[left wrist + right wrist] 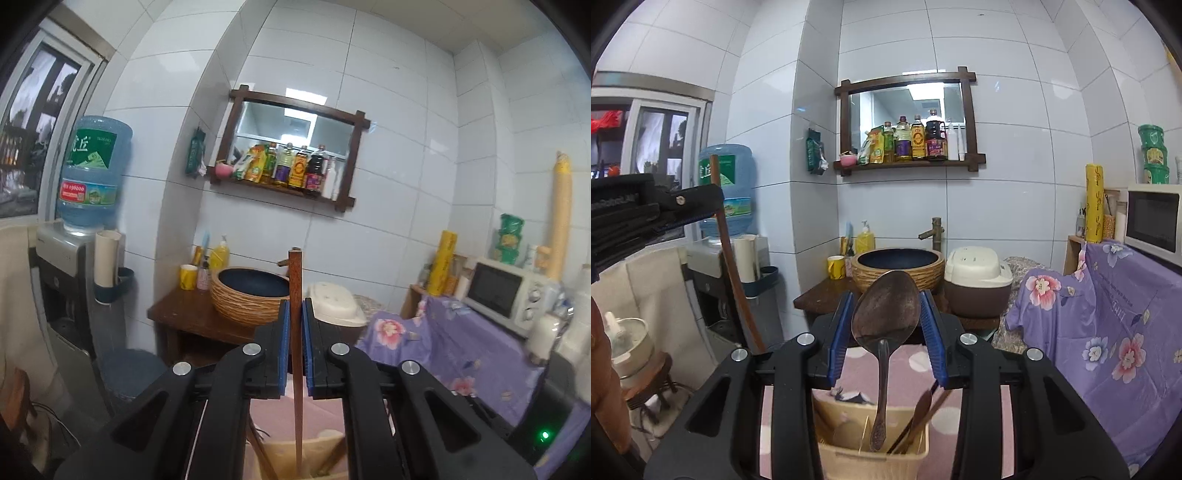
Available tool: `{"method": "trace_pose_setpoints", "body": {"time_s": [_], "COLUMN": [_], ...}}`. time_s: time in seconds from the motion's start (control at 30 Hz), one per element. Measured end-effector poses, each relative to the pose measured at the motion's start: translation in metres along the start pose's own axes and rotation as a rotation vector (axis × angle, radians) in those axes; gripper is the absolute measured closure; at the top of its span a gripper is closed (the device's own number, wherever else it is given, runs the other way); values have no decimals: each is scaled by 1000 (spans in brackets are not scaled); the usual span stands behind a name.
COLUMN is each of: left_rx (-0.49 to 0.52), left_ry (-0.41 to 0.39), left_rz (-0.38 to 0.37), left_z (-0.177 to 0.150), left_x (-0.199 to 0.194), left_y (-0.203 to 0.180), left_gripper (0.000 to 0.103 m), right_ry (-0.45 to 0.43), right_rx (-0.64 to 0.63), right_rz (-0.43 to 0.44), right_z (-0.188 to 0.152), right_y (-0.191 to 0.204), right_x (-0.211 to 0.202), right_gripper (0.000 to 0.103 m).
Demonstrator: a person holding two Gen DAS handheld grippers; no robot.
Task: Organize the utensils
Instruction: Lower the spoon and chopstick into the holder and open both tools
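Utensils are being lifted clear of the beige holder (875, 435) at 6 o'clock: the left hand-held gripper (294, 325) is clamping a wooden chopstick (295, 295) upright, the right hand-held gripper (886, 325) is gripping a metal spoon (884, 310) by its bowl. Next, each probably needs sorting into its own compartment.

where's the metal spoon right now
The metal spoon is in the right wrist view, its bowl clamped between the blue pads of the right hand-held gripper, its handle hanging down over the beige utensil basket on the pink cloth.

Air ahead is open — below, the utensil basket (871, 454) bristles with upright handles (916, 417).
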State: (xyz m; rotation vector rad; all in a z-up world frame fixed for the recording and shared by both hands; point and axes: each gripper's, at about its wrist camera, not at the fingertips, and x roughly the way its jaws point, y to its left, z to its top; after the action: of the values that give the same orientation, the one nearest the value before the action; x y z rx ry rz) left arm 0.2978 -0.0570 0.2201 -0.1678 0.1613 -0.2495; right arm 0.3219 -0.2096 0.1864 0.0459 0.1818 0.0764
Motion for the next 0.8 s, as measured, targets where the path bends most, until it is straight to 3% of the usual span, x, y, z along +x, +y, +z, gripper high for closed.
{"method": "trace_pose_setpoints", "body": {"time_s": [0.17, 0.4, 0.67, 0.8], "left_rx": [-16, -18, -2, -11], "left_ry": [71, 159, 226, 211], "left_rz": [21, 16, 17, 6], "left_z": [-42, -103, -136, -129], "left_x": [32, 40, 46, 32], "left_y": [11, 22, 25, 28], "left_gripper": [95, 95, 96, 95], "right_ry": [45, 101, 138, 120], "right_rx": [-13, -77, -131, -121], "right_rz": [-36, -52, -64, -46], "right_z": [-37, -99, -129, -130], "right_y": [2, 9, 14, 10], "right_x": [32, 39, 38, 27], "right_gripper": [66, 66, 66, 48]}}
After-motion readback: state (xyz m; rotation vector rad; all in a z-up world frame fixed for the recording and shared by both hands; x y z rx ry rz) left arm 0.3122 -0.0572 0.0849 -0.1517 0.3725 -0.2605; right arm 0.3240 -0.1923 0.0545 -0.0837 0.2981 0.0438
